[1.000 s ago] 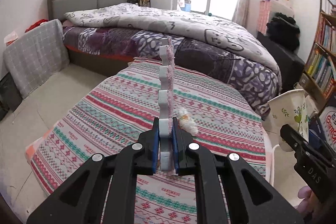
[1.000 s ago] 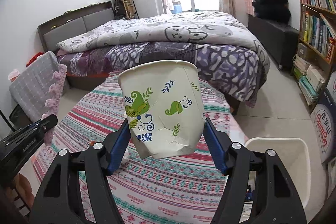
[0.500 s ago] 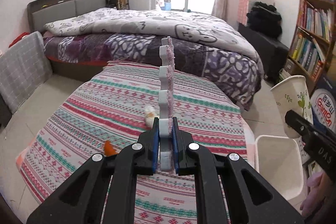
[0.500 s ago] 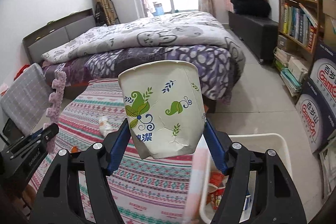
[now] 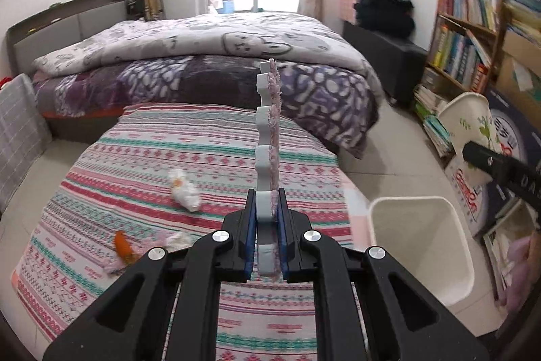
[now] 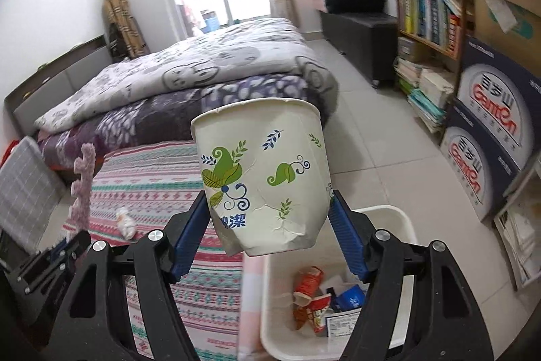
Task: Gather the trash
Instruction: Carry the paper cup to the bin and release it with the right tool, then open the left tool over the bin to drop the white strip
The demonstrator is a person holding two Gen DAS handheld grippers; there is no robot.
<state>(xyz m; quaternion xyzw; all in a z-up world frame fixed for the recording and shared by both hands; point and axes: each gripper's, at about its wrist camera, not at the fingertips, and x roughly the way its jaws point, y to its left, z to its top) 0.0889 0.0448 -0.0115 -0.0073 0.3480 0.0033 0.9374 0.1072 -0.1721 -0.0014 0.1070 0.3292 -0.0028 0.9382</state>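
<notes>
Right wrist view: white bin [image 6: 402, 222] holds wrappers [image 6: 309, 296]; right gripper [image 6: 267, 239] grips a paper cup [image 6: 263, 175] above it. Left gripper [image 5: 267, 239] clamps a foam strip [image 5: 267, 137].

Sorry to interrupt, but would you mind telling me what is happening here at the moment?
A person is clearing trash with a pair of tongs in each hand. The right tongs grip a crumpled paper cup above the white bin, which already holds wrappers. The left tongs clamp a pink and white scalloped strip upright over the table. A crumpled tissue and an orange scrap lie on the patterned tablecloth.
</notes>
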